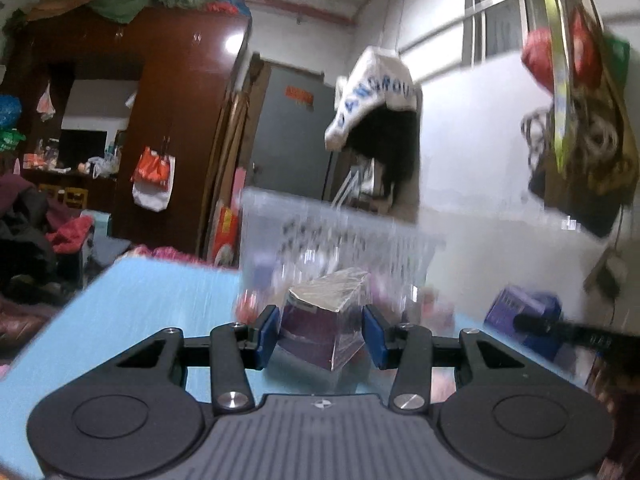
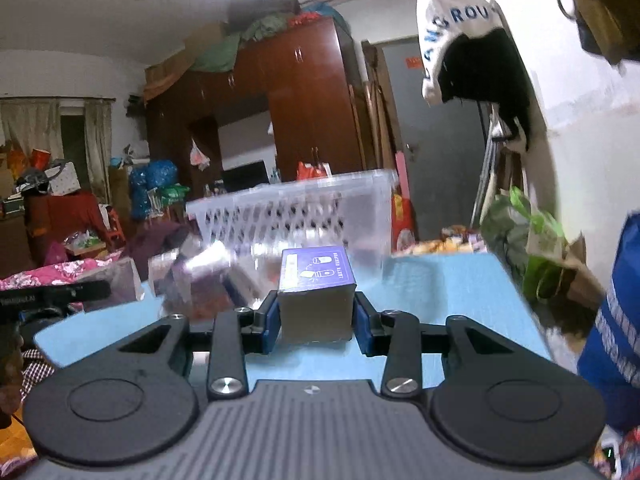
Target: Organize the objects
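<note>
The right gripper (image 2: 316, 326) clamps a small purple-topped cardboard box (image 2: 317, 296) by its side walls above the pale blue table (image 2: 440, 280); it looks light and stiff, crushable if squeezed. The left gripper (image 1: 320, 334) pinches a glossy, slippery dark purple packet (image 1: 320, 332). Both point nearly level toward the clear perforated plastic basket (image 2: 296, 208).

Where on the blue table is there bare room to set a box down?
Bare blue table lies left of the clear basket, and more to its right, toward the table's far edge. Around the basket's base it is crowded with small packages.
</note>
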